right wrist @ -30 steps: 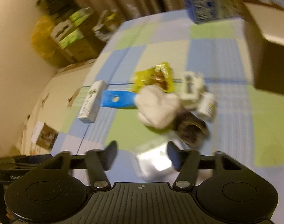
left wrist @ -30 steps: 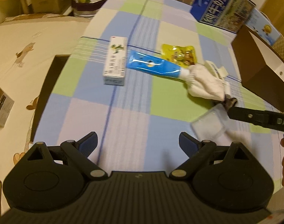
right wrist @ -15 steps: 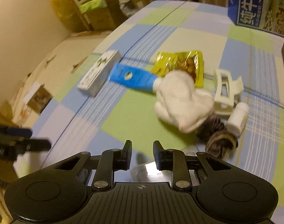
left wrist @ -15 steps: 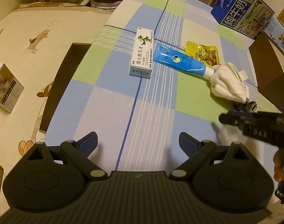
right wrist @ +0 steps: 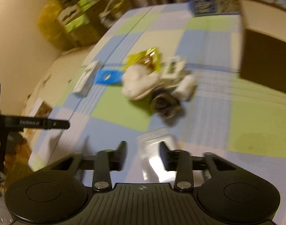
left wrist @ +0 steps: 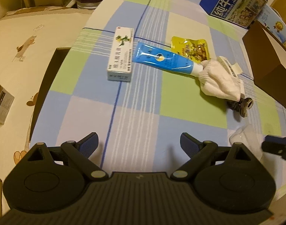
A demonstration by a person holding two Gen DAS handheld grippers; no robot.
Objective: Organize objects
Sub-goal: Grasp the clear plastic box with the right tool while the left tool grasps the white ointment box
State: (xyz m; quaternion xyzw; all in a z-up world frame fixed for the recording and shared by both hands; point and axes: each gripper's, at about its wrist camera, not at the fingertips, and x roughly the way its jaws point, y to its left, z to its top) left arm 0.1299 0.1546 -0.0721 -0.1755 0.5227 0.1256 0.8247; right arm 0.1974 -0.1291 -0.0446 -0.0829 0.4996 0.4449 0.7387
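Observation:
My left gripper (left wrist: 139,144) is open and holds nothing, low over the checked cloth (left wrist: 139,112). Ahead of it lie a white medicine box (left wrist: 120,56), a blue tube (left wrist: 161,60), a yellow snack pouch (left wrist: 191,46), a white cloth bundle (left wrist: 218,80), a white hair clip (left wrist: 229,65) and a dark scrunchie (left wrist: 240,103). At the near right, my right gripper (right wrist: 143,154) is partly open around a clear plastic bag (right wrist: 154,148). A gap shows between the bag and the left finger. The bag (left wrist: 244,136) rests on the cloth beside that gripper (left wrist: 274,146). A small white bottle (right wrist: 188,86) lies by the scrunchie (right wrist: 165,103).
A brown box (left wrist: 270,65) stands at the right. A blue milk carton (left wrist: 235,3) is at the far end. The table's left edge (left wrist: 49,86) drops to a cream patterned surface with a small box (left wrist: 0,103). A hand (right wrist: 11,150) holds the left gripper (right wrist: 54,124).
The right gripper's fingers closed over the clear bag, then widened again as it moved to the near right. The left gripper stayed open and shifted slightly.

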